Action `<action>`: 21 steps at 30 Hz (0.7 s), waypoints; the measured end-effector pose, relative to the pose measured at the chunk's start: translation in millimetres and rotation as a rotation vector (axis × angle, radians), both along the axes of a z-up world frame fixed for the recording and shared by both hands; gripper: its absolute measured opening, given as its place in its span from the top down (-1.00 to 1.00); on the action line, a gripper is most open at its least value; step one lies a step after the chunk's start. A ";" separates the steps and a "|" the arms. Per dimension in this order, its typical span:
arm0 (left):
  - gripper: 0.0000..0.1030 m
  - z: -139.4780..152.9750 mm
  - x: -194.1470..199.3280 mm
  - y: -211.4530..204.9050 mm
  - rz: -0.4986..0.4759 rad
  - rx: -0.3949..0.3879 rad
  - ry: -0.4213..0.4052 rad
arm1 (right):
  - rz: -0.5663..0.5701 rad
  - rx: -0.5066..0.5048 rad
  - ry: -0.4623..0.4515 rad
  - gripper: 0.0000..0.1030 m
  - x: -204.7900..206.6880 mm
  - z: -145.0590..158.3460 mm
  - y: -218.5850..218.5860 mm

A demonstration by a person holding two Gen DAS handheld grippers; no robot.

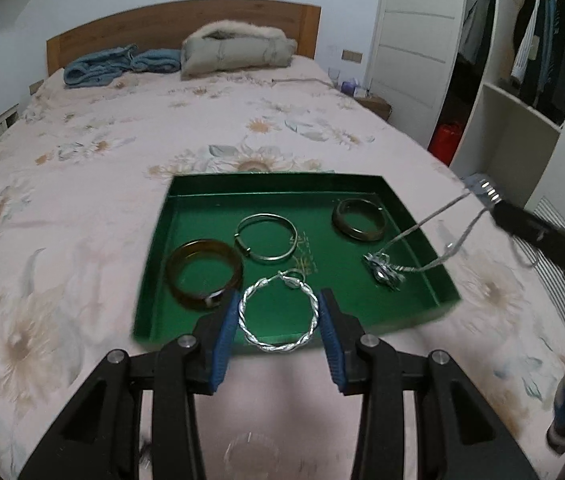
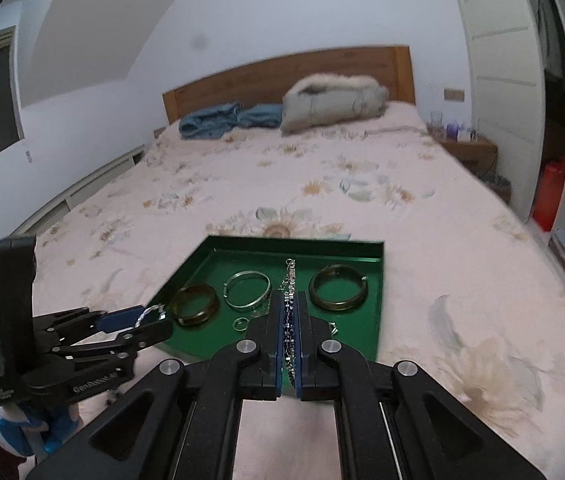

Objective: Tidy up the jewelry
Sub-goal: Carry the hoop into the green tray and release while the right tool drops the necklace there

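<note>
The left claw (image 1: 279,312) is pinching a stiff twisted bangle (image 1: 278,312) across its rim — the right claw (image 2: 290,320) is clamping a limp, slippery necklace (image 1: 422,248).

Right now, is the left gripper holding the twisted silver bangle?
Yes: the left gripper has its blue pads pressed on both sides of the twisted bangle, above the tray edge.

The left claw (image 1: 280,312) holds a twisted silver bangle (image 1: 278,312) between its blue pads (image 1: 226,344), the jaws spread to the bangle's width. The right claw (image 2: 291,320) is pinched tight on a silver chain (image 2: 290,292), its jaws nearly touching, reaching in from the right.
</note>
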State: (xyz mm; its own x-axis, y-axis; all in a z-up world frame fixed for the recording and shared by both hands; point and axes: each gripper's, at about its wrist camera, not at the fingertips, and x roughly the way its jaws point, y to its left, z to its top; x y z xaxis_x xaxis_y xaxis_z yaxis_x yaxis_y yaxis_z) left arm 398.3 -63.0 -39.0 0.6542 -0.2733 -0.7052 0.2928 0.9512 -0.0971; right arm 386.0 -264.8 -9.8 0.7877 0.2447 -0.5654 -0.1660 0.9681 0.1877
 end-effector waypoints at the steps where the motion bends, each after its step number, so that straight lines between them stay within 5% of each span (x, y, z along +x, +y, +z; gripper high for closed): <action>1: 0.27 -4.1 4.1 -3.0 -0.001 0.001 0.007 | 0.003 0.006 0.018 0.93 9.2 -10.0 0.9; 7: 0.27 -41.1 39.2 -26.8 -0.010 0.044 0.060 | 0.001 0.017 0.119 0.93 43.8 -63.4 -0.1; 15: 0.26 -64.8 51.0 -29.1 0.008 0.062 0.091 | -0.024 -0.002 0.200 0.89 49.9 -98.6 -8.7; 21: 0.25 -56.8 51.9 -29.8 -0.002 0.075 0.089 | -0.037 0.020 0.191 0.23 43.5 -91.7 -17.2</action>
State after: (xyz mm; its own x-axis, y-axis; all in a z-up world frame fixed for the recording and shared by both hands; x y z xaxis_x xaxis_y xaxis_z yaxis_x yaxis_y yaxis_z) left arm 450.3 -92.8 -95.8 0.5875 -0.2194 -0.7789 0.2885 0.9561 -0.0517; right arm 429.5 -282.0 -101.5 0.6749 0.2303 -0.7011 -0.0899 0.9686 0.2316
